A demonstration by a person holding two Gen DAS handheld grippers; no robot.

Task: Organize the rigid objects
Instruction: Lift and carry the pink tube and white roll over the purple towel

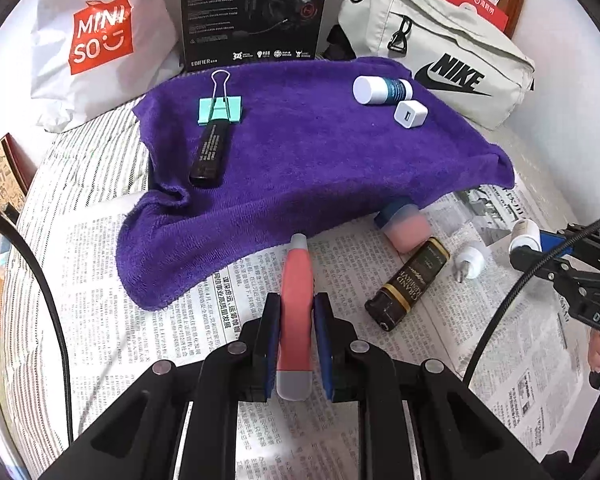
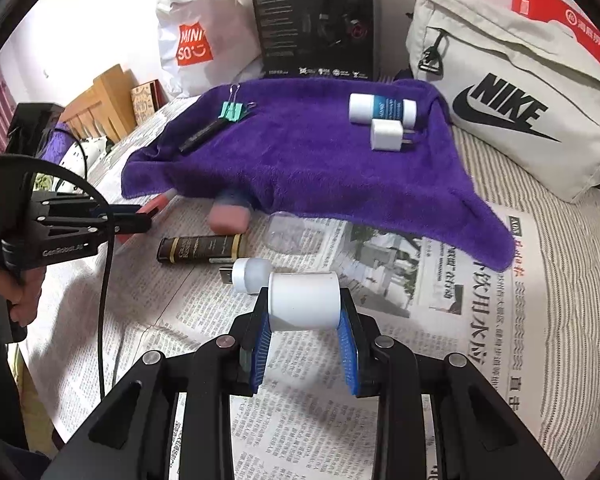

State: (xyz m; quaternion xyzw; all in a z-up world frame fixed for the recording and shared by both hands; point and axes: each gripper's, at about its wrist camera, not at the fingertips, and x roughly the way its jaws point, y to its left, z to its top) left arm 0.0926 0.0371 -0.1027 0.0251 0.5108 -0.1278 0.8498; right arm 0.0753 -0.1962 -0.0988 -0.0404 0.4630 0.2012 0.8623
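Note:
My left gripper (image 1: 296,308) is shut on a pink utility knife (image 1: 297,300), held over the newspaper just in front of the purple towel (image 1: 308,168). My right gripper (image 2: 305,304) is shut on a white cylinder (image 2: 305,300) above the newspaper. On the towel lie a teal binder clip (image 1: 220,110), a black tube (image 1: 211,152), a white-and-blue bottle (image 1: 380,89) and a white charger cube (image 1: 410,114). On the newspaper lie a pink container (image 1: 406,230), a black-and-gold lighter (image 1: 408,284) and a white plug adapter (image 2: 249,274).
Newspaper (image 2: 400,280) covers a striped bed surface. Behind the towel stand a Miniso bag (image 1: 96,36), a black headset box (image 1: 256,8) and a grey Nike bag (image 1: 440,60). A clear plastic cap (image 2: 286,230) lies near the towel's front edge. A wooden bed frame (image 2: 100,100) is at left.

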